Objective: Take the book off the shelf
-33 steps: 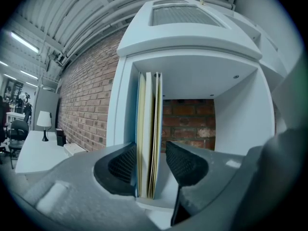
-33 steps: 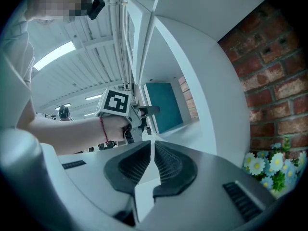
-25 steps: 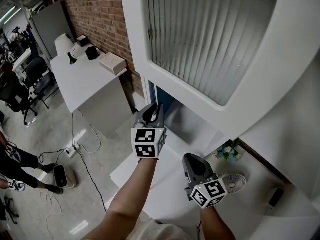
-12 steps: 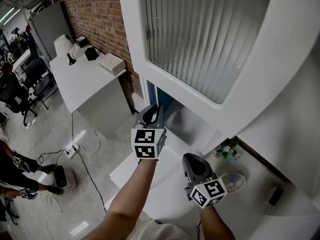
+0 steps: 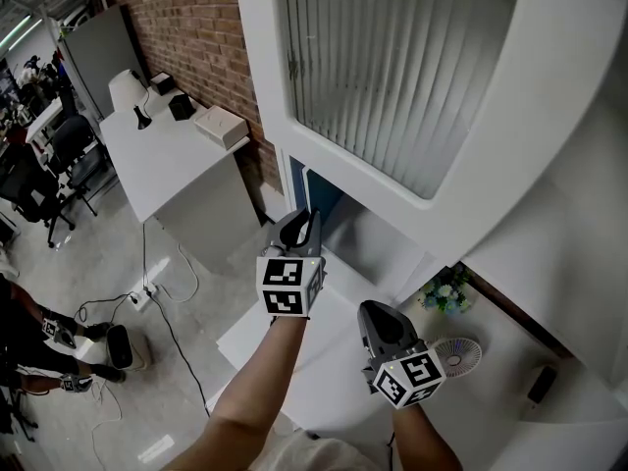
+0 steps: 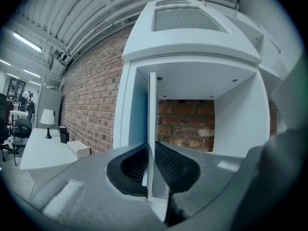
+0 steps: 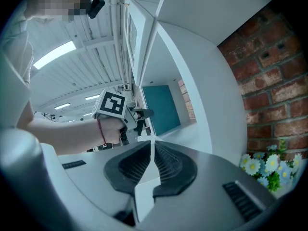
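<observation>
Pretty sure this is an open-plan office. Off to the left of the left tool (image 5: 300, 226) there's a brick wall (image 5: 186, 18), a white worktop (image 5: 167, 160) with a lamp (image 5: 126, 88), black office chairs (image 5: 71, 143) beyond, and strip lights (image 6: 26, 41) overhead.

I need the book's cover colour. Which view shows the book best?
The right gripper view: the book shows its broad teal cover. The left gripper view gives mainly its thin edge between the jaws; the head view, a teal sliver.

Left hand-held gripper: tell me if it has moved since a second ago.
No. Left hand-held gripper stays clamped on the book, same spot against the shelf.
</observation>
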A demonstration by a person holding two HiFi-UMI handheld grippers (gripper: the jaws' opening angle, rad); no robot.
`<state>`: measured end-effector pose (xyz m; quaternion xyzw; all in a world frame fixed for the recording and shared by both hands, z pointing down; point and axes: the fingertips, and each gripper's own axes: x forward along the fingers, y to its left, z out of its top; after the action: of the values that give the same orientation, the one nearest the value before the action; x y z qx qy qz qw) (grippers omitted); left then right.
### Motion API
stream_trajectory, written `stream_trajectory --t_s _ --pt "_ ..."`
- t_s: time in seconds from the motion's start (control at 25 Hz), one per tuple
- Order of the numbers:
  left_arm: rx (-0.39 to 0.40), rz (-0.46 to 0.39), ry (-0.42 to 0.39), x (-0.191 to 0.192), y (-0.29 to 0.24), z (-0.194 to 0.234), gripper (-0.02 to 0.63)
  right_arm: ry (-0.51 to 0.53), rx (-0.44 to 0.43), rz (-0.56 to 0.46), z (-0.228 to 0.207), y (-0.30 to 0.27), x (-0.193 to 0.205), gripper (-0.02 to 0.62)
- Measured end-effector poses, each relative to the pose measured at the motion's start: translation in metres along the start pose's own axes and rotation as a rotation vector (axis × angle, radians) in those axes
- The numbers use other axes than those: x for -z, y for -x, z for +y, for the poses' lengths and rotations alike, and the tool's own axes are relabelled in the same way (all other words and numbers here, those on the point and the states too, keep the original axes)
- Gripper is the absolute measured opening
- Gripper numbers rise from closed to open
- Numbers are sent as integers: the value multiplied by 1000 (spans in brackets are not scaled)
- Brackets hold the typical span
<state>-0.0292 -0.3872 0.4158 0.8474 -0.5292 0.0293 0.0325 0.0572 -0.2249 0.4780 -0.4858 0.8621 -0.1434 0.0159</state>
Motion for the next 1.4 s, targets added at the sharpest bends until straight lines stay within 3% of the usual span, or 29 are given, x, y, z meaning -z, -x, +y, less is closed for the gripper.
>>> stream_trajectory --t_s 1.4 --pt "43 7 18 8 56 -24 48 4 -21 -14 22 7 -2 18"
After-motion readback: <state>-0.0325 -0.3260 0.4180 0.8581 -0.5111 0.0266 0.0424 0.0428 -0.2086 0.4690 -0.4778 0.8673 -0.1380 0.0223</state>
